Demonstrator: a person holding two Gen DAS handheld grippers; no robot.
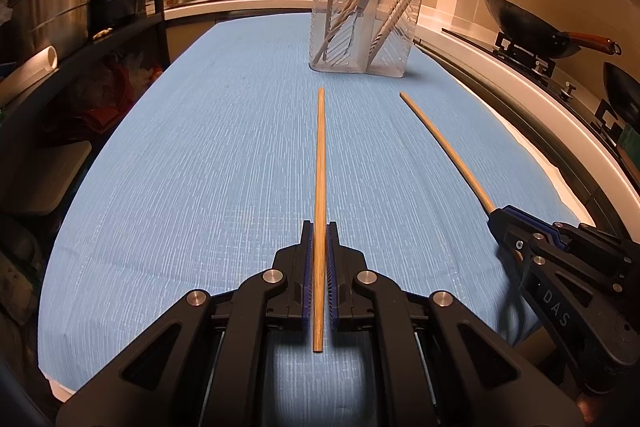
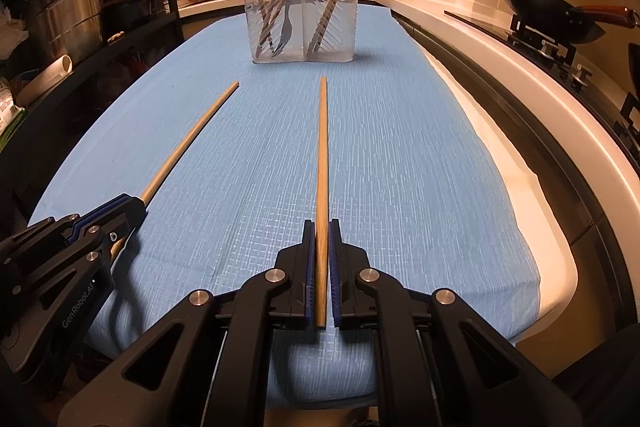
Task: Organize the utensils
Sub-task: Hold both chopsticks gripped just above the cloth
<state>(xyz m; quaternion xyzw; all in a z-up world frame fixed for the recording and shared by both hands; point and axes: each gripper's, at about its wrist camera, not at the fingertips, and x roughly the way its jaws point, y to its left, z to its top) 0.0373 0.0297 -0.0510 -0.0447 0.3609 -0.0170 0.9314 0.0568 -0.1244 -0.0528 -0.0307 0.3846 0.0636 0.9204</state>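
Two chopsticks are in hand, one per gripper. The left gripper is clamped almost fully closed on the left chopstick, and the right gripper grips the right chopstick the same way; both sticks point forward over the blue-covered worktop toward the clear utensil holder, which stands well apart at the far end and already holds chopsticks, a fork and a spoon. Likely risks: each long stick could pivot or slip in its narrow grip, a tip could strike the holder's rim and tip the light container, or the two sticks could cross during insertion
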